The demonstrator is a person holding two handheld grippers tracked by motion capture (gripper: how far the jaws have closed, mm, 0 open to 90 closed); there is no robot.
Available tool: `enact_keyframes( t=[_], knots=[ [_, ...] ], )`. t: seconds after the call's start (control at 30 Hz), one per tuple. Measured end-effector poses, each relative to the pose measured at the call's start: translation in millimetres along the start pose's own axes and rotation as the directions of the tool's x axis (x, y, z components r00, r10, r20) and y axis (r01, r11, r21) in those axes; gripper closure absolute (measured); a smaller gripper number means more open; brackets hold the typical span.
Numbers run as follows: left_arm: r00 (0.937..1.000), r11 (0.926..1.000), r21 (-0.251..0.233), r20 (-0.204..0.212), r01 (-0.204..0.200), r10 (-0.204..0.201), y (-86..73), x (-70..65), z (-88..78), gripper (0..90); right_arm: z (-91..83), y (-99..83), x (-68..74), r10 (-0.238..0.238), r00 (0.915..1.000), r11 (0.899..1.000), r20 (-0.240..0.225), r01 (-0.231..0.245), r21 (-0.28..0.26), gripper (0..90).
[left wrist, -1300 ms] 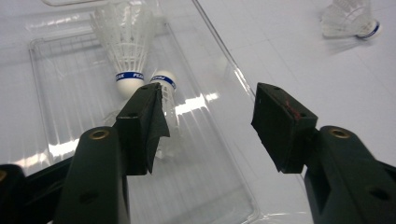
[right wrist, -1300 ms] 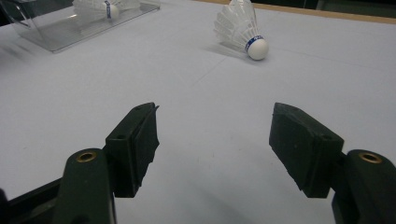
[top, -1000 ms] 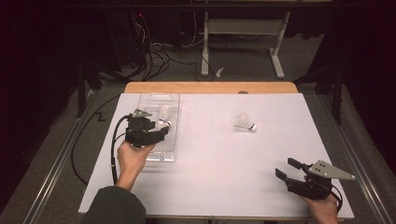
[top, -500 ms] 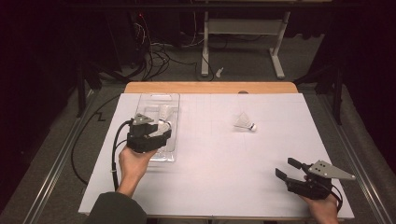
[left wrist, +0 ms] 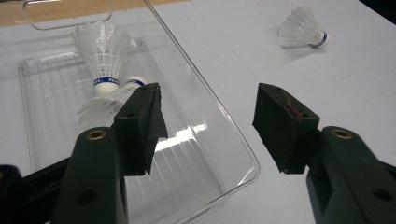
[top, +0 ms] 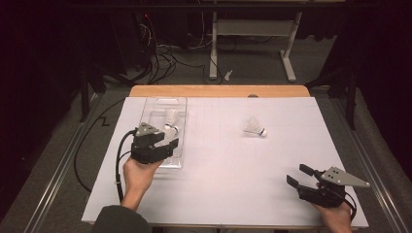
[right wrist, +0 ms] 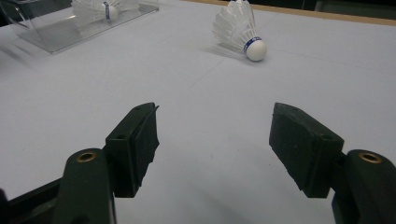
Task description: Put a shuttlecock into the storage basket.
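A clear plastic tray (top: 156,103) lies at the table's left with two white shuttlecocks in it: one (left wrist: 102,53) stands cork-down, the other (left wrist: 100,106) lies flat beside it. My left gripper (top: 167,140) hovers over the tray's near end, open, with nothing between its jaws (left wrist: 210,114). A third shuttlecock (top: 254,127) lies on its side on the white table, right of centre (left wrist: 302,29) (right wrist: 238,29). My right gripper (top: 297,174) rests near the front right corner, open and empty (right wrist: 215,140), pointing toward that loose shuttlecock.
A white sheet (top: 223,165) covers the table; a wooden strip (top: 218,91) runs along its far edge. Beyond the table stand a metal frame's legs (top: 250,48) and loose cables (top: 160,63) on the floor. A cable (top: 119,160) trails from the left gripper.
The left gripper has drawn back a little toward the tray's near end. The right gripper and the loose shuttlecock have not moved.
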State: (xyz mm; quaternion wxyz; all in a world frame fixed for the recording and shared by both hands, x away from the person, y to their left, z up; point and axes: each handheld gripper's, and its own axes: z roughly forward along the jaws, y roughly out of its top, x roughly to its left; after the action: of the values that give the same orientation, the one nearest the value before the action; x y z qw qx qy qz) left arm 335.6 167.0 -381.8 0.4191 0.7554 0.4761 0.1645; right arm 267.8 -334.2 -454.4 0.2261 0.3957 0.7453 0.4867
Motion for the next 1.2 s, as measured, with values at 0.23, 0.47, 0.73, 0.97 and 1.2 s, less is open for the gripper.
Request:
enact_keyframes(
  t=[0.23, 0.47, 0.73, 0.97, 1.2],
  knots=[
    [1.0, 1.0, -0.006, -0.003, -0.001, 0.001, -1.0, -1.0, -2.2, 42.2, -0.7, 0.0, -0.2, 0.009, 1.0, 1.0, 0.004, -0.009, -0.003, 32.8],
    [0.9999, 0.9999, -0.01, 0.007, -0.012, 0.012, -3.5, -4.9, -5.3, 42.2, -1.0, -0.6, -0.6, 0.008, 0.9999, 1.0, 0.007, -0.008, -0.002, 32.8],
    [0.9998, 0.9997, -0.015, -0.006, -0.019, 0.019, -10.1, -6.5, -8.3, 42.4, -1.2, -0.1, 0.6, 0.005, 0.9999, 1.0, 0.009, -0.005, -0.003, 32.8],
    [0.9999, 0.9995, -0.025, -0.003, -0.016, 0.016, -12.4, -7.2, -10.9, 42.3, -1.4, -0.4, -0.9, 0.012, 0.9999, 1.0, 0.012, -0.012, -0.004, 32.8],
    [0.9995, 0.9987, -0.04, 0.009, -0.031, 0.031, -18.1, -14.0, -14.3, 41.4, -2.3, -0.6, 0.4, 0.008, 0.9999, 1.0, 0.013, -0.008, -0.004, 32.8]
  ],
)
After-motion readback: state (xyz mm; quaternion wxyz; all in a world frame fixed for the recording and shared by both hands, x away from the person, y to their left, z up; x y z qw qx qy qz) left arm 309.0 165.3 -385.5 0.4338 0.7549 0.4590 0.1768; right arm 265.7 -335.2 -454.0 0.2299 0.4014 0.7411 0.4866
